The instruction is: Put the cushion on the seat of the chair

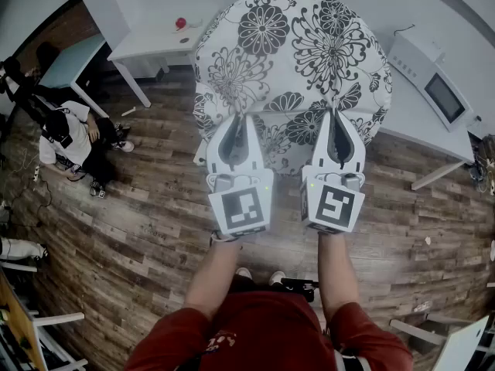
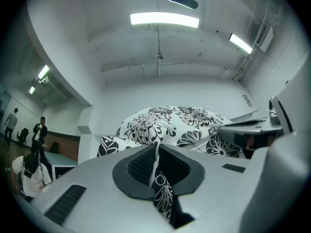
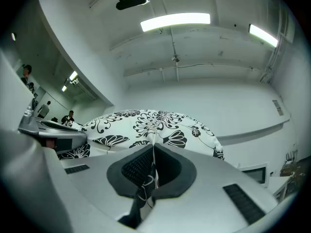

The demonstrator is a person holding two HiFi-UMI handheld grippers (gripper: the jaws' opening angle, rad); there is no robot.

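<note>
Both claws are up and the floral cushion (image 1: 294,60) hangs between them, held clear above the wooden floor (image 1: 139,230). The left claw (image 1: 236,130) is clamped on a fold of the black-and-white fabric at the cushion's near edge, the cloth pinched tight between its dark pads (image 2: 141,166). The right claw (image 1: 338,126) bites the same edge just beside it, fabric squeezed between its jaws too. Beyond the cushion, a small red object (image 1: 181,23) sits on a white tabletop (image 1: 155,45). A person (image 1: 66,141) sits on the floor at left.
</note>
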